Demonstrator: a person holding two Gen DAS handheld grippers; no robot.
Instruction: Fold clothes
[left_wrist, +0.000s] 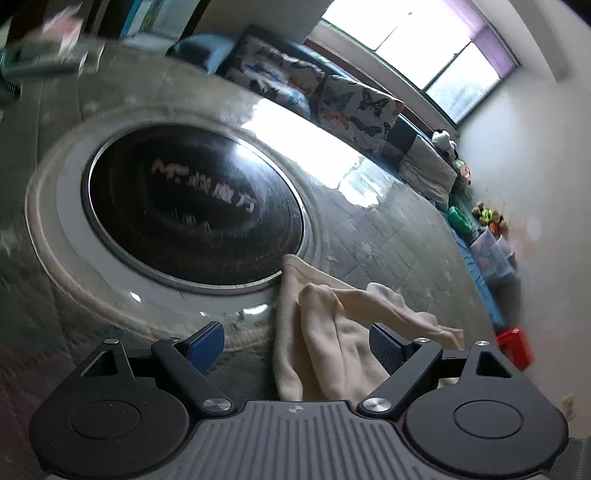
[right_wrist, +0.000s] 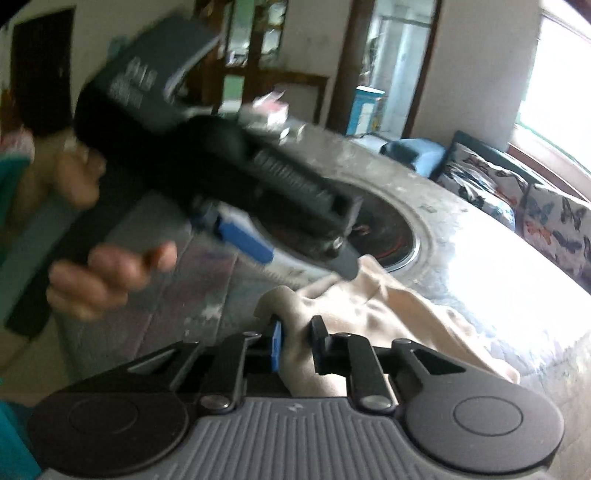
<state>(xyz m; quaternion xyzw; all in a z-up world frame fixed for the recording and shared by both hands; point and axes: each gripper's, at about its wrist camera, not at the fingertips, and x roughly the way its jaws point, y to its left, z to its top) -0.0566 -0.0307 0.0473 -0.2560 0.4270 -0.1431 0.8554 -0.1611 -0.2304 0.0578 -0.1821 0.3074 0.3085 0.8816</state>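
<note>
On the grey table (left_wrist: 388, 236), cream cloth (left_wrist: 332, 339) bunched beside the dark round inset (left_wrist: 192, 206), long axis running from the grippers toward that inset, left gripper (left_wrist: 297, 341) spread wide around a fold without pressing, right gripper (right_wrist: 297, 345) pinching a cloth edge

We see a cream cloth (left_wrist: 325, 339) on a grey marbled table (left_wrist: 388, 236) with a black round inset (left_wrist: 192, 206) ringed in white. Each gripper has one blue pad (left_wrist: 207, 341) and one black. Far right, cushions (left_wrist: 354, 107) carry butterflies in black, orange and blue on white; a grey cushion (left_wrist: 428, 170) lies beside them. A purple blind (left_wrist: 495, 40) hangs at the window. A teal sleeve (right_wrist: 11, 173) shows at far left.
</note>
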